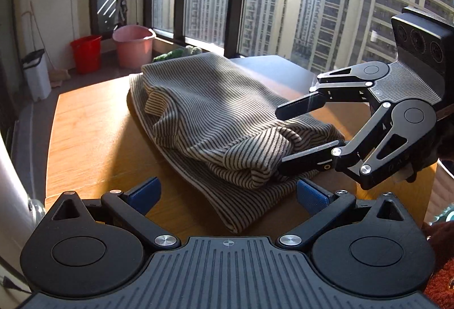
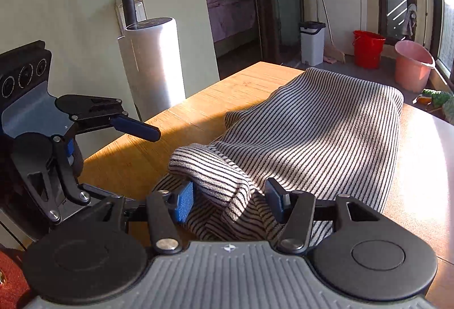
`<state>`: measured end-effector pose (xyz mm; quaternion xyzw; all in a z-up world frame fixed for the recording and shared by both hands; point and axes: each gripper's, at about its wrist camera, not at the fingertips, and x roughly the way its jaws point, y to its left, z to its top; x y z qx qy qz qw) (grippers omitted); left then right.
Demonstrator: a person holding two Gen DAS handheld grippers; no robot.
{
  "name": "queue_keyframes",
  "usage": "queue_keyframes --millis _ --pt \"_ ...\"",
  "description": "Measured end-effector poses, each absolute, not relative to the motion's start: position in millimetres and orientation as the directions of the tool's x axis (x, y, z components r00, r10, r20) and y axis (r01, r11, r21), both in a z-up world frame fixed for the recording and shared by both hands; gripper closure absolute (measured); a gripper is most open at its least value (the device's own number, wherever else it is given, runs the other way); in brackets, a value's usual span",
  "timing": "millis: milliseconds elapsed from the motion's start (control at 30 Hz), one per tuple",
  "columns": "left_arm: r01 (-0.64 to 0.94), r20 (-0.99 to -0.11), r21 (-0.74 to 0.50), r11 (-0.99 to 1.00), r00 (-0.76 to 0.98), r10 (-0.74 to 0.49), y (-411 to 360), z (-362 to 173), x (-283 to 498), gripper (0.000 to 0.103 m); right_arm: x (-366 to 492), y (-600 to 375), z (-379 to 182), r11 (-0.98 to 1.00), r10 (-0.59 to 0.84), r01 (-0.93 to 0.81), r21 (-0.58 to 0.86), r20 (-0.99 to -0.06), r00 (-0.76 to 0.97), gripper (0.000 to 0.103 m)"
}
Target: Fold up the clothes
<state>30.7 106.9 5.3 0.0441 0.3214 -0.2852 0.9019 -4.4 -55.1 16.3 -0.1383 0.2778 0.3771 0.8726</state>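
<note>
While the folded beige black-striped knit garment (image 1: 215, 116) lies on the sunlit orange wooden worktop (image 1: 93, 138), both claws, left (image 1: 227, 195) and right (image 2: 229, 201), stand spread beside it; 2 plastic buckets, red (image 1: 86, 53) and pink (image 1: 134, 45), sit by the windows.

We count one striped garment (image 1: 215, 113) on one wooden counter (image 1: 93, 138). Two tools show: the left tool (image 1: 227, 197) at the bottom of the left wrist view and the right tool (image 1: 286, 138) at its right edge. At the upper left of that frame stand two buckets, one red bucket (image 1: 86, 53) and one pink bucket (image 1: 134, 45), plus one white bin (image 1: 37, 73).
</note>
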Motion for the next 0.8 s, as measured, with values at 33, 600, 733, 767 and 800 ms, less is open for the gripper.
queue_keyframes --millis 33,600,733,767,800 --pt "0.533 -0.601 -0.122 0.837 0.631 -0.49 110 6 32 0.0 -18 -49 19 0.643 0.571 -0.754 -0.133 -0.573 0.588 0.025" --pt "0.551 -0.582 -0.039 0.833 0.665 -0.467 114 13 20 0.0 44 -58 -4 0.736 0.617 -0.622 0.268 -0.643 0.453 0.051" --pt "0.62 -0.605 0.126 0.774 0.666 -0.436 89 3 20 0.0 59 -81 -6 0.722 0.672 -0.544 0.428 -0.624 0.4 0.055" --pt "0.628 -0.61 0.158 0.762 0.669 -0.425 82 -2 23 0.0 62 -83 -8 0.717 0.68 -0.532 0.451 -0.619 0.392 0.055" --pt "0.634 -0.615 0.185 0.75 0.67 -0.415 77 -7 27 0.0 65 -86 -9 0.712 0.689 -0.519 0.473 -0.614 0.385 0.055"
